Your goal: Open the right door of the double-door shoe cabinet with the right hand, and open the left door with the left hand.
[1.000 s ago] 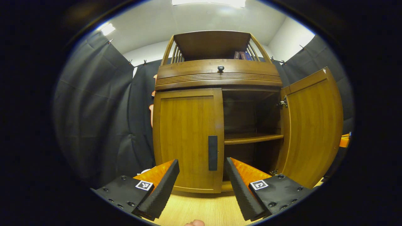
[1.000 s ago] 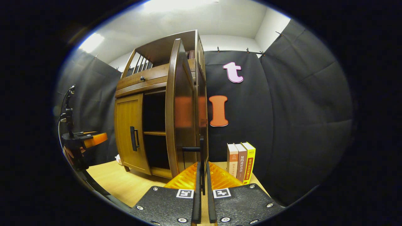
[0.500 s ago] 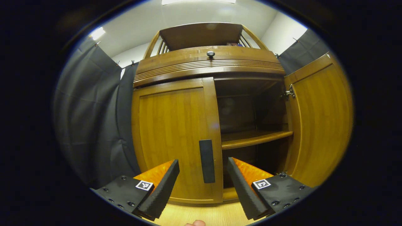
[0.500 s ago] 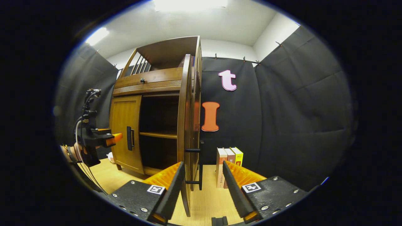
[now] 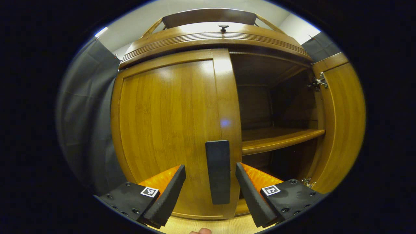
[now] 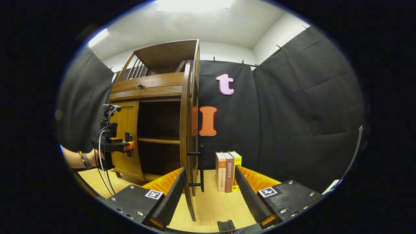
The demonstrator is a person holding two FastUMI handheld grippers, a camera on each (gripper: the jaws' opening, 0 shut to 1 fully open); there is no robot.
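A: Black cloth (image 6: 292, 123) hung behind the wooden table (image 6: 214, 208), and the shoe cabinet (image 6: 152, 87) stood at ten o'clock in the right gripper view. Its right door (image 6: 186, 136) stood swung out, edge-on.

B: And the right gripper (image 6: 208, 195)?

A: Spread, touching nothing. Books (image 6: 227, 170) stood beyond it.

B: The left?

A: The left gripper (image 5: 209, 191) was spread either side of the handle (image 5: 218, 170) on the closed left door (image 5: 169, 130), not touching.
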